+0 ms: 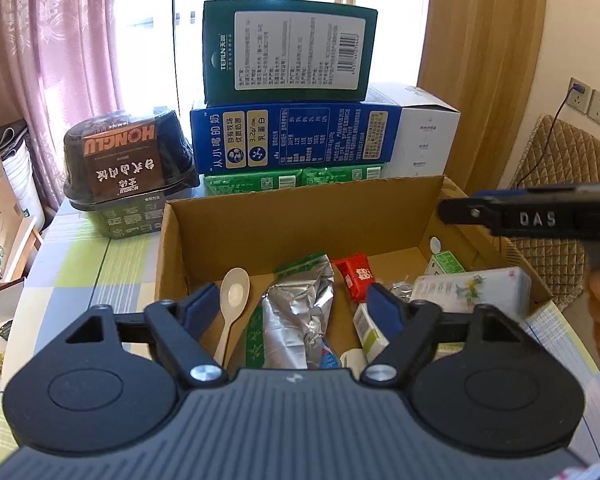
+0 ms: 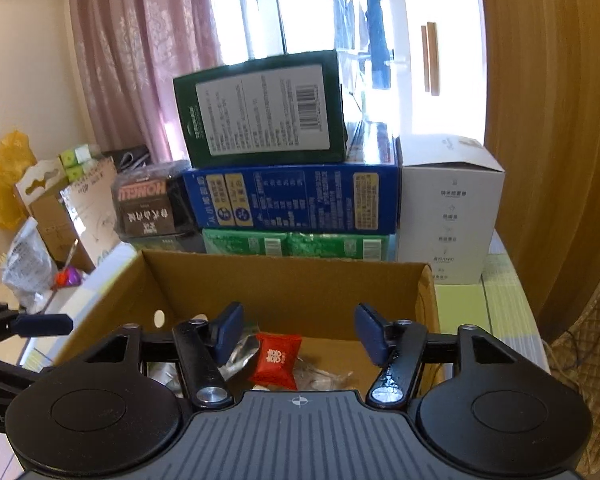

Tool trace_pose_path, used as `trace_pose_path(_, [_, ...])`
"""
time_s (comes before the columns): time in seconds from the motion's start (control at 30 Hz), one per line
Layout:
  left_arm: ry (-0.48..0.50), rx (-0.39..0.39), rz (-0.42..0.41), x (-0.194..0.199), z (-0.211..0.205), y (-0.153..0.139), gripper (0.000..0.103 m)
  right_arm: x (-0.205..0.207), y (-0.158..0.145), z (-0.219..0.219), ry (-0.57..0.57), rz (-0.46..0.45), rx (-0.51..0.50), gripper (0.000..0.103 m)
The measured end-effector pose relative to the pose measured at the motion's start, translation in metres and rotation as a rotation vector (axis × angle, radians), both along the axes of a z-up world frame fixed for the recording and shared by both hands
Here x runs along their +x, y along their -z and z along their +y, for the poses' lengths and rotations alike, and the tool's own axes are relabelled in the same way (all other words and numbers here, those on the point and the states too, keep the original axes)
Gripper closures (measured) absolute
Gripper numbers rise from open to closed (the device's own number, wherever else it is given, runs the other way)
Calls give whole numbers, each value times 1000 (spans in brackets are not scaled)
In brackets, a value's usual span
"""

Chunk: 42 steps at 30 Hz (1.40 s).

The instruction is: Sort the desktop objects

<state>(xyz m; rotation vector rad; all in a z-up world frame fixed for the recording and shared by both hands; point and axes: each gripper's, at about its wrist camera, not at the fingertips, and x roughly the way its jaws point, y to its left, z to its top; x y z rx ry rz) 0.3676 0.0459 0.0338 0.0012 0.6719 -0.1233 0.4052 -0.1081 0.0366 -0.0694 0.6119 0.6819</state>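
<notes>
An open cardboard box [image 1: 284, 208] sits on the table and holds mixed items: a pale plastic spoon [image 1: 232, 300], a crumpled silver-and-green foil bag [image 1: 300, 312], a red candy packet [image 1: 356, 276] and a white carton with a flower print [image 1: 472, 292]. My left gripper [image 1: 294, 304] is open and empty above the box's near side. My right gripper [image 2: 298, 332] is open and empty over the same box [image 2: 284, 280], with the red candy packet [image 2: 276, 360] below and between its fingers. The right gripper also shows in the left wrist view [image 1: 532, 216], at the box's right edge.
Behind the box stands a stack: a dark green box [image 1: 288, 52] on a blue milk box [image 1: 296, 140] on green packs [image 1: 292, 180], with a white box [image 1: 428, 140] to the right. A black bowl pack [image 1: 128, 160] sits at the left. A chair [image 1: 560, 184] stands to the right.
</notes>
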Motion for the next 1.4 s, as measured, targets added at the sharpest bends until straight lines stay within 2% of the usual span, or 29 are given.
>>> trace_pose_path(0.17, [-17,-27,-3,-22,-1,-4,19,-20,-2,-25,31,27,17,33])
trace_pose_path(0.33, [-40,-36,-4,-53,-4,-6,9,-52,-10,-55,75,57,36,14])
trace_pose_path(0.5, [-61,-48,-3,-92,-11,-14,2,-98,-19,-79,81,98,36,2])
trace_pose_path(0.8, [-119,-26,-8,-166,-27,-44,1,-173,-37,-102,98,150,31,2])
trace_pose_path(0.97, [-154,-36,-9,-205,-32,-58,1,-210,-48,-109,83,147,4,2])
trace_pose_path(1.17, [-206,-40,29,-243,-40,-69,1,-243,-55,-123,67,176,1,2])
trace_pose_path(1.27, [-211,-15,23,-260,-47,-74,1,-258,-60,-127,57,161,-20,2])
trace_pose_path(1.4, [-214,-20,10,-280,-53,-83,1,-275,-65,-137,61,147,-23,2])
